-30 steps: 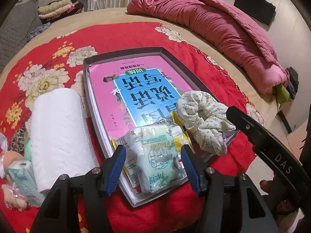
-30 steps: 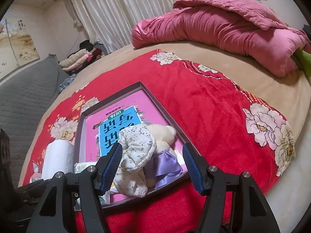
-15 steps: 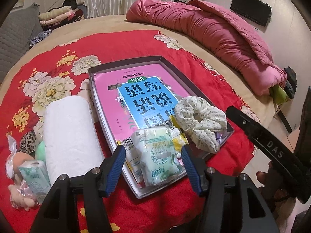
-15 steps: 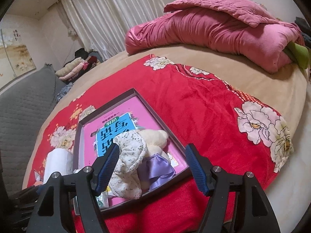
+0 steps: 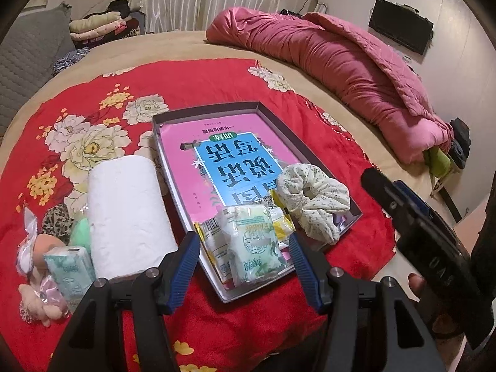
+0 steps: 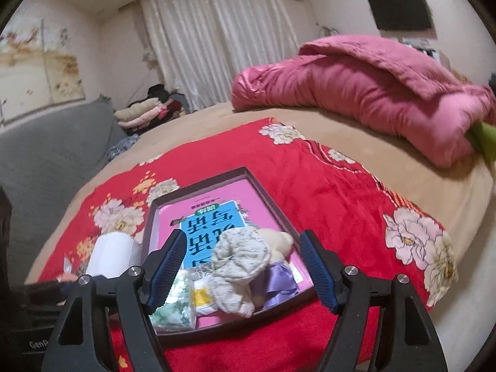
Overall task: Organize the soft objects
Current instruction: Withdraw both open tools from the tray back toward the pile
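Left wrist view: the left gripper (image 5: 245,263) hangs above the near edge of a shallow dark box (image 5: 313,152) lying on a red flowered blanket (image 5: 201,86). Its blue fingers stand well apart with nothing pinched between them; a pale green tissue pack (image 5: 254,245) lies below, in the gap as the camera sees it, resting in the box beside a yellow-and-white packet (image 5: 214,241). A pink and blue book (image 5: 226,158) covers the bottom of the box. At the box's near right corner sits a cream flowered scrunchie (image 5: 310,198).

Left of the box, on the blanket, lies a white paper roll (image 5: 127,217), touching the box's side or nearly so. Beside the roll, further left, are a small green tissue pack (image 5: 68,266), a pink plush toy (image 5: 40,291) (partly wrapped in clear plastic) and a scrap of leopard-print cloth (image 5: 55,220).

The right gripper (image 6: 245,269) is empty too, its jaws opening wide above the same end of the box. In the right wrist view the scrunchie lies heaped against a cream plush toy (image 6: 279,238) and a bit of lilac ribbon (image 6: 279,282), all inside the box. A rolled pink quilt (image 6: 356,93) lies across the far side of the bed.
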Motion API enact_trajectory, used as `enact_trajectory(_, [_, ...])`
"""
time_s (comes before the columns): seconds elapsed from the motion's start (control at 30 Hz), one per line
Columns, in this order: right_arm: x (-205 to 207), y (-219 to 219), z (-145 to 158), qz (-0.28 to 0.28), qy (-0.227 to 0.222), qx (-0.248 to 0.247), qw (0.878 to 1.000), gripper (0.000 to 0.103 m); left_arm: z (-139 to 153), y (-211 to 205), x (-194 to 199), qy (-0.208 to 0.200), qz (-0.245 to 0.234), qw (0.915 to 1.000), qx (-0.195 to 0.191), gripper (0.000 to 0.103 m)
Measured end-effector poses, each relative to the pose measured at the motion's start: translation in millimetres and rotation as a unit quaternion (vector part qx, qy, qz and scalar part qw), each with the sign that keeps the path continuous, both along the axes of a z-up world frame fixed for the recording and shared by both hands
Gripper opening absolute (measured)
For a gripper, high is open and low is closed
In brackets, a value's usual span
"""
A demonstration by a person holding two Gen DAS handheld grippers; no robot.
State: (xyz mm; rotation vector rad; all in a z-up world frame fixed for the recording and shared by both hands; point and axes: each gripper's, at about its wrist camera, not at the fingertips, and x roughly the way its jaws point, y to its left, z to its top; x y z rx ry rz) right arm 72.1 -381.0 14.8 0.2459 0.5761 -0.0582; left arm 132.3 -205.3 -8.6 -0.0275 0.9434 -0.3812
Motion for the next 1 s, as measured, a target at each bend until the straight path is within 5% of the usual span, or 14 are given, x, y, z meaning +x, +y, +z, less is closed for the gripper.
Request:
enact_trajectory(0.53, [-20,11,18,0.0,-0.02,-0.031,0.999,0.078,28,51,-29,-0.022,0.031,0.9985,-0.04,0.059])
enact_trajectory(1.0, [-34,62,72,0.064,-0.055,-0.02,0.996,0.078,44,125,-51,-0.035,0.09,0.9935,-0.062,0.059])
